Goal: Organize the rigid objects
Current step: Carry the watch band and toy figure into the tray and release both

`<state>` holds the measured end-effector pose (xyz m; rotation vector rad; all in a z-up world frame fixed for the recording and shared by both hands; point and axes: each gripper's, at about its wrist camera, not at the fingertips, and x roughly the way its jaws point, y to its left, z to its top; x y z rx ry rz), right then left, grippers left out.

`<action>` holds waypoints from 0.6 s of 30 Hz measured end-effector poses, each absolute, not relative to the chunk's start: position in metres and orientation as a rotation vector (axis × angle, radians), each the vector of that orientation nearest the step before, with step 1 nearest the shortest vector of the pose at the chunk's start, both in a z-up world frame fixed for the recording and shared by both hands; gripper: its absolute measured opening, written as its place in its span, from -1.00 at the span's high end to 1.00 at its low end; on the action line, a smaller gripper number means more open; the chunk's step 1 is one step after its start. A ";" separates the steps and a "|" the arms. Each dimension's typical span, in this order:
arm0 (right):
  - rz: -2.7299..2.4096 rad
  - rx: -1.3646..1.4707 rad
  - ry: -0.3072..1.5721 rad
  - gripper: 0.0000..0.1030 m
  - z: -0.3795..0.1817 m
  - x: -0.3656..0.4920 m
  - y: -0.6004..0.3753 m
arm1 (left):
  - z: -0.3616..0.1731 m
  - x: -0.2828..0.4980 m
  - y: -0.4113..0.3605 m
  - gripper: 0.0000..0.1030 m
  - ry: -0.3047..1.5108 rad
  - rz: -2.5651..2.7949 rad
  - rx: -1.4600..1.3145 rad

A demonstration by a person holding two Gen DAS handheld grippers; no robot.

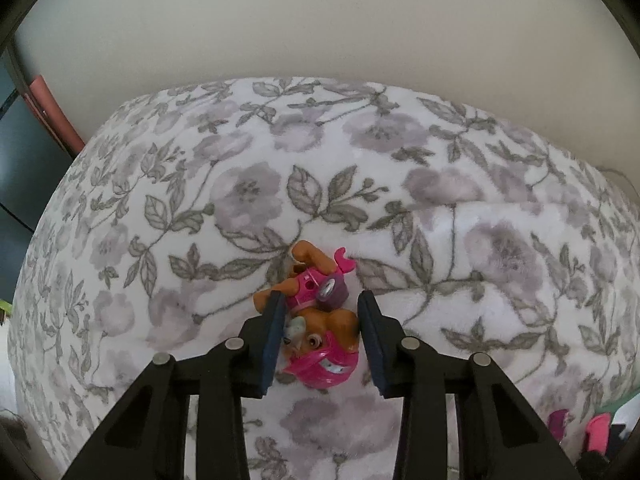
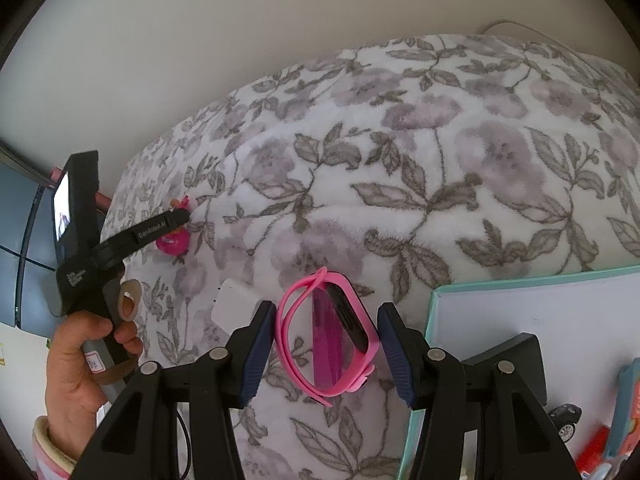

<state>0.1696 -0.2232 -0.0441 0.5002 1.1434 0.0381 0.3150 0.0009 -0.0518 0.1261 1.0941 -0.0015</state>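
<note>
Fleecy white blanket (image 1: 240,184) printed with grey leaves and mauve flowers fills the left wrist view, with a plain cream wall (image 1: 320,20) behind it at twelve o'clock. A small toy pup figure (image 1: 316,320), tan with a bright pink helmet and vest, lies on the blanket just below centre, head towards six o'clock. The left gripper (image 1: 322,338) straddles it: the left pad appears to touch the toy's side, while a sliver of blanket shows between the toy and the right pad, so the jaws are not clamped on it. Pink items (image 1: 576,428) peek in at four o'clock.

From the right wrist view, the right gripper (image 2: 326,354) has its jaws spread around a pink watch (image 2: 332,332) with a dark face, standing on edge on the same blanket (image 2: 400,160); whether the pads press on it cannot be told. A white block (image 2: 234,300) lies at nine o'clock of the watch. A teal-rimmed box (image 2: 432,300) sits at four o'clock, a toy car (image 2: 566,420) inside it. At nine o'clock a person's hand (image 2: 80,360) holds the left gripper (image 2: 178,220), its tips at the pup figure (image 2: 173,240).
</note>
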 end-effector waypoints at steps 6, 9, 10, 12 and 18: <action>0.037 0.515 1.137 -0.07 -0.039 0.161 -0.224 | -0.047 0.303 0.004 0.25 1.110 0.001 0.108; 0.030 0.542 1.129 -0.07 -0.035 0.151 -0.225 | -0.043 0.291 0.004 0.25 1.118 0.002 0.089; 0.024 0.548 1.124 -0.07 -0.033 0.147 -0.226 | -0.041 0.286 0.003 0.25 1.121 -0.001 0.077; 0.007 0.556 1.116 -0.07 -0.030 0.136 -0.228 | -0.037 0.273 0.002 0.25 1.128 -0.011 0.047; -0.053 0.590 1.087 -0.07 -0.018 0.100 -0.237 | -0.021 0.229 -0.013 0.68 1.140 -0.074 -0.053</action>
